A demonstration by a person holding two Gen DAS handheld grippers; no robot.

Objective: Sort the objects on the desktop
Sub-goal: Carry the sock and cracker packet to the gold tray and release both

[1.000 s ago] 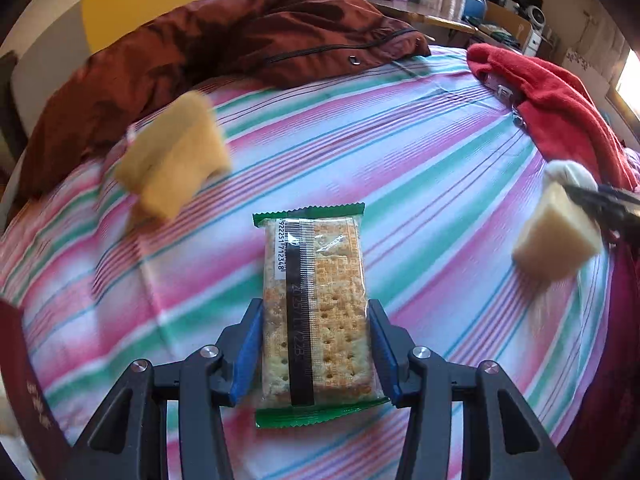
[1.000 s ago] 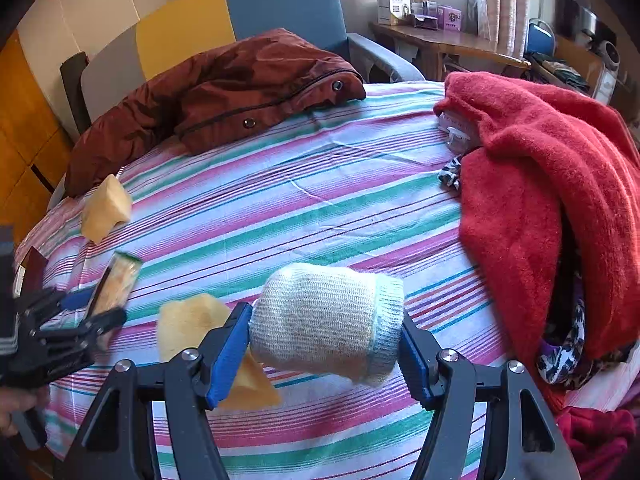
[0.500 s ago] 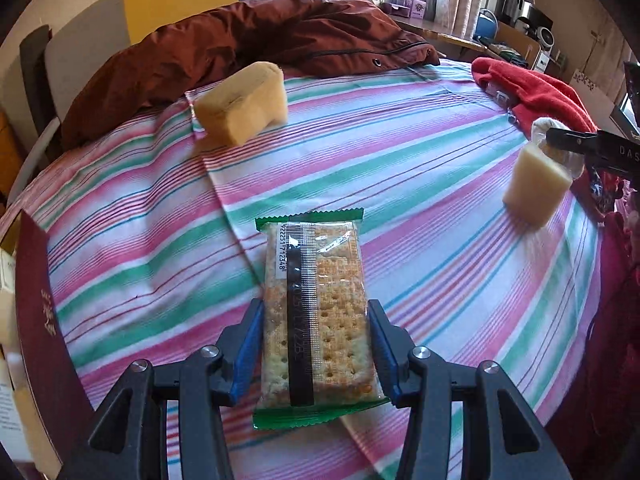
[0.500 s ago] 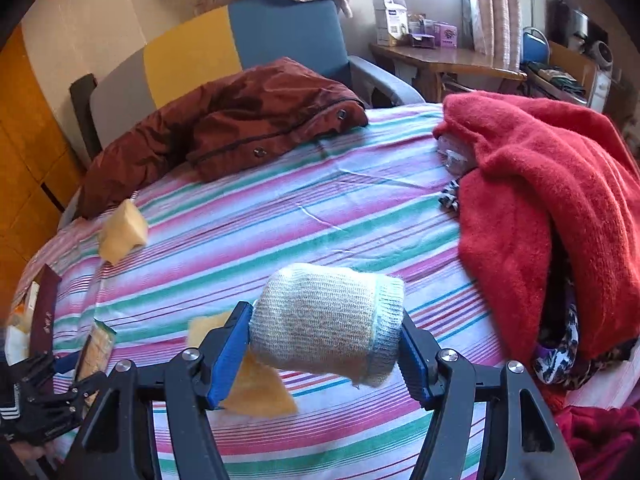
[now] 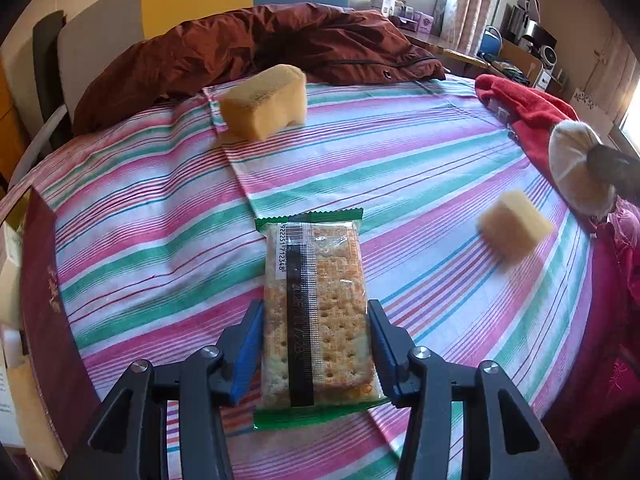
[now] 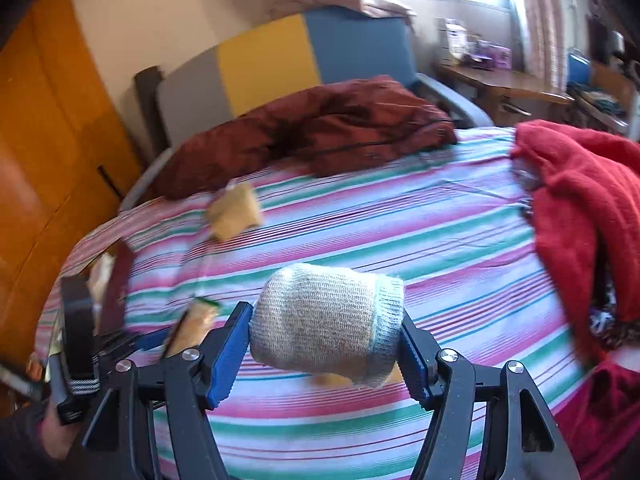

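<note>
I am holding a packet of crackers (image 5: 316, 312) in the left gripper (image 5: 316, 348), its jaws clamped on the packet's two long edges, with the green-trimmed wrapper sticking out ahead of the blue pads and hanging above the striped cloth (image 5: 160, 216) that is covering the tabletop. In the right gripper (image 6: 326, 338) I am holding a rolled knitted sock (image 6: 326, 320), grey-beige with a pale cuff, and the jaws are pressing on both of its ends so that it is sitting crosswise between them, clear of the cloth. From the left wrist view, a yellow sponge (image 5: 264, 100) is lying on the cloth near the far edge, just in front of a rust-brown jacket (image 5: 280, 44) that is heaped along the back of the tabletop. A second, paler sponge (image 5: 516, 230) is lying off to the right, blurred, and beyond it the sock and the dark tip of the right gripper are showing at the picture's edge, beside a red garment (image 5: 532, 116) piled on the right side. At the left edge a dark red box (image 5: 44, 300) is standing with its flap up. From the right wrist view, which is blurred, the left gripper is appearing low on the left with the packet tilted up in it, and a hand (image 6: 60, 436) is gripping its handle.
</note>
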